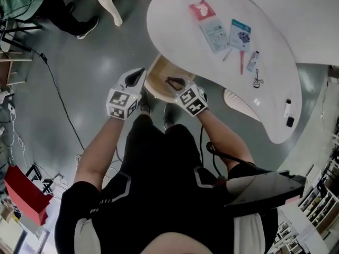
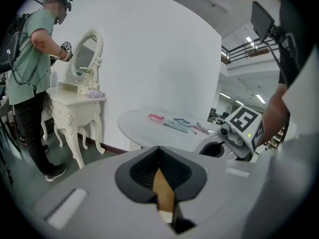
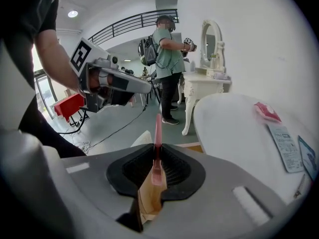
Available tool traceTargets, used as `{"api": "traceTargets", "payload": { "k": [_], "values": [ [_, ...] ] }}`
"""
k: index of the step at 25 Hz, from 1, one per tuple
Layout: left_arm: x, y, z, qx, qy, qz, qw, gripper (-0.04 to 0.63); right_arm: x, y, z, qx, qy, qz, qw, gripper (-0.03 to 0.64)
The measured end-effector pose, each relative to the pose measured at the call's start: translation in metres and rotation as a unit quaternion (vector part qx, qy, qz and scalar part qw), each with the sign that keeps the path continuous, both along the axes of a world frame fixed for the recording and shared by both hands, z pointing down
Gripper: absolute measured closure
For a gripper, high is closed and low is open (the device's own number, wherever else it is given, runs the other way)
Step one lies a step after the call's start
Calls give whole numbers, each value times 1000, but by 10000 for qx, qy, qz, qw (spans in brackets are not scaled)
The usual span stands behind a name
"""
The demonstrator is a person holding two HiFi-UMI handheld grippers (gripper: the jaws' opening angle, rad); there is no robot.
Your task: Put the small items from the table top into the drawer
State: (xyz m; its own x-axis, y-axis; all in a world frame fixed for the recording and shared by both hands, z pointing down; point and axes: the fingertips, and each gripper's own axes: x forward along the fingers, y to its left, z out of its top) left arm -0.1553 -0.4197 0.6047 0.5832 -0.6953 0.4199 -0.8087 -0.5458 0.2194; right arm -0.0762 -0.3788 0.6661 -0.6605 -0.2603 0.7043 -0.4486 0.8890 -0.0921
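Observation:
The open wooden drawer (image 1: 155, 74) juts out from under the white table top (image 1: 175, 25). My right gripper (image 1: 175, 82) hangs over it, shut on a thin red pen-like stick (image 3: 158, 133) that points up from between the jaws (image 3: 157, 151). My left gripper (image 1: 136, 78) hovers at the drawer's left rim; its jaws (image 2: 159, 156) are closed with nothing in them, and drawer wood (image 2: 163, 193) shows below. On the table lie a red packet (image 1: 202, 9), two cards (image 1: 214, 34), a red pen (image 1: 242, 62) and a small clip (image 1: 257, 79).
A person in a green shirt (image 2: 27, 63) stands at a white dressing table with an oval mirror (image 2: 84, 59). A red box (image 1: 24, 192) and a cable (image 1: 58, 94) are on the grey floor at left. Two small items (image 1: 288, 115) lie near the table's right end.

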Motion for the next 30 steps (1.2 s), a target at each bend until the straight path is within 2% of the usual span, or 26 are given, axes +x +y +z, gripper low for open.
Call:
{"api": "traceTargets", "payload": {
  "k": [17,24,30],
  "values": [
    [-2,-6,42,-447,-94,267,9986,595,-3,-2,96,-509,944,-685,9919,563],
    [2,-8,57,-491,-291,632,9964,595,-5,-9,131,-648,1380,-765,9853,565],
    [-6,-13,65,-541,-357,654,9958,595,-9,-13,161,-849,1640,-830,9793,563]
  ]
}}
